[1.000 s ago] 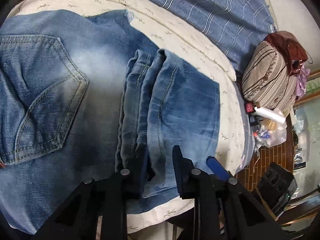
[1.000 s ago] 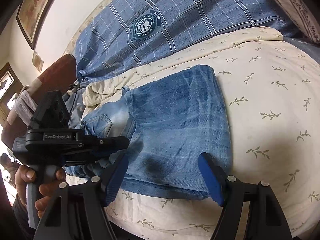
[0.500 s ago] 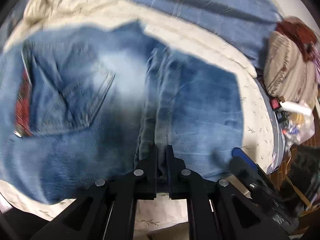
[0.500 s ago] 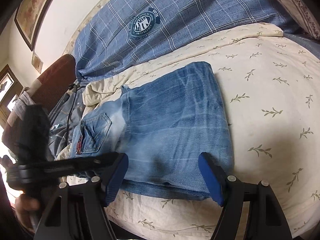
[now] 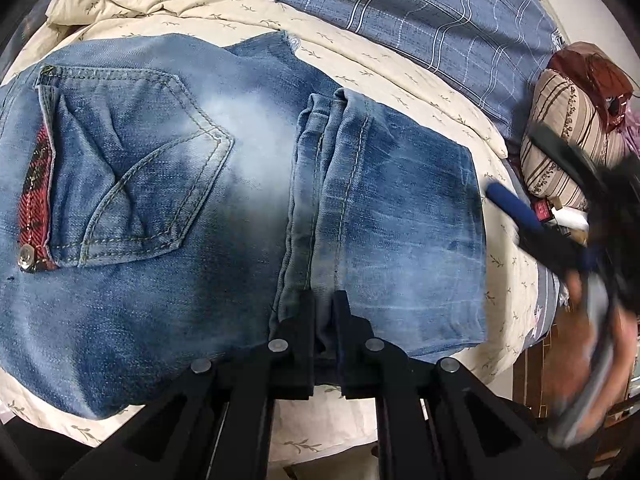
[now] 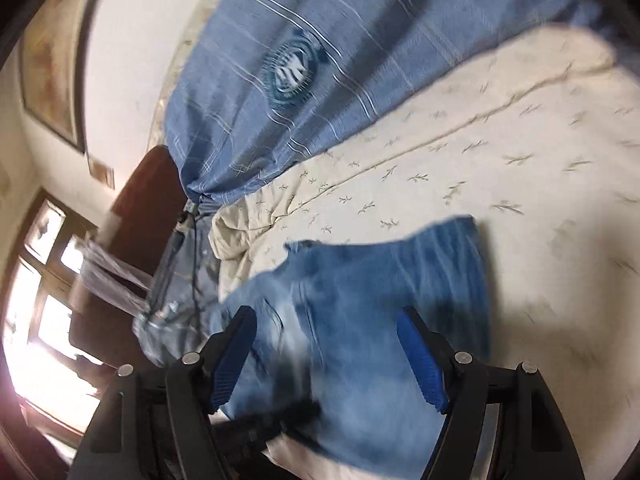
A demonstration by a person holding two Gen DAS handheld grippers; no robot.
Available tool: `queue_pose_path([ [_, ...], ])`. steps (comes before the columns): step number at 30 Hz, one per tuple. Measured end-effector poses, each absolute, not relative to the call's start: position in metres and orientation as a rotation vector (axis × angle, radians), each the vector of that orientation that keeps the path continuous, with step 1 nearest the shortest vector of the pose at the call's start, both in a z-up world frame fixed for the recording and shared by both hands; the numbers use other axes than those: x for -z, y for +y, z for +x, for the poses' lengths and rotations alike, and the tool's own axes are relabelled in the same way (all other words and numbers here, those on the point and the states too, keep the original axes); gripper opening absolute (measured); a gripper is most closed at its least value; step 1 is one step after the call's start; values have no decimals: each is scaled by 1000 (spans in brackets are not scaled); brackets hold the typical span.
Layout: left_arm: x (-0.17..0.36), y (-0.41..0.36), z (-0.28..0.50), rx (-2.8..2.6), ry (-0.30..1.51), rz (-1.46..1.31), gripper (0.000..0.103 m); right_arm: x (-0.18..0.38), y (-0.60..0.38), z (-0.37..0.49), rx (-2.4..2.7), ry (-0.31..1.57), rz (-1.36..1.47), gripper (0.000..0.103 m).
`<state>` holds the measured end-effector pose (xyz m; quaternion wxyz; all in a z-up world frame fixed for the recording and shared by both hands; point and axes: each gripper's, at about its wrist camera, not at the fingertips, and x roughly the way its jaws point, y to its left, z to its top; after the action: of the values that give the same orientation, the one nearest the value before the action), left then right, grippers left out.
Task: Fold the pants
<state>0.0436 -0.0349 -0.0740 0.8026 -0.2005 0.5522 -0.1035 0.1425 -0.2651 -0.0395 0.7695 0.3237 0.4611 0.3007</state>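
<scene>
Left gripper pinched tight on bunched fold of jeans at near edge of bed. Right gripper wide open above jeans, nothing held. Jeans lie folded on cream blanket, near bed's front edge; blue plaid cover behind.

We see the left gripper: matte black plastic, two flat slab fingers, angled black linkage arms behind, four round silver screws across the joints. Right gripper: same black frame and silver screws, but its fingers carry ribbed bright blue pads. From the left wrist view one blue pad on a black arm shows, heavily blurred. A grey sleeve shows there too, blurred.
</scene>
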Motion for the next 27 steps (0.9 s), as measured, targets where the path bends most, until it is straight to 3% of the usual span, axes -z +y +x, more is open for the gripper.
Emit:
queue_pose_path([
  [4, 75, -31, 42, 233, 1176, -431, 10, 91, -265, 195, -593, 1175, 790, 75],
  [6, 75, -30, 42, 234, 1177, -431, 10, 96, -271, 195, -600, 1150, 866, 75],
  [13, 73, -29, 42, 232, 1176, -427, 10, 58, -283, 122, -616, 1073, 833, 75],
  [18, 69, -31, 43, 233, 1181, -429, 11, 100, -280, 83, -574, 1185, 821, 74],
  [20, 59, -30, 43, 240, 1175, -434, 12, 106, -291, 79, -596, 1131, 923, 74],
  [21, 52, -29, 42, 234, 1161, -428, 14, 107, -292, 79, -594, 1129, 937, 74],
  [23, 31, -27, 39, 220, 1091, -421, 39, 109, -291, 79, -605, 1122, 939, 74],
  [25, 12, -29, 37, 214, 1016, -406, 52, 111, -296, 78, -615, 1113, 955, 74],
  [27, 5, -39, 41, 235, 992, -369, 52, 116, -304, 76, -626, 1104, 980, 74],
])
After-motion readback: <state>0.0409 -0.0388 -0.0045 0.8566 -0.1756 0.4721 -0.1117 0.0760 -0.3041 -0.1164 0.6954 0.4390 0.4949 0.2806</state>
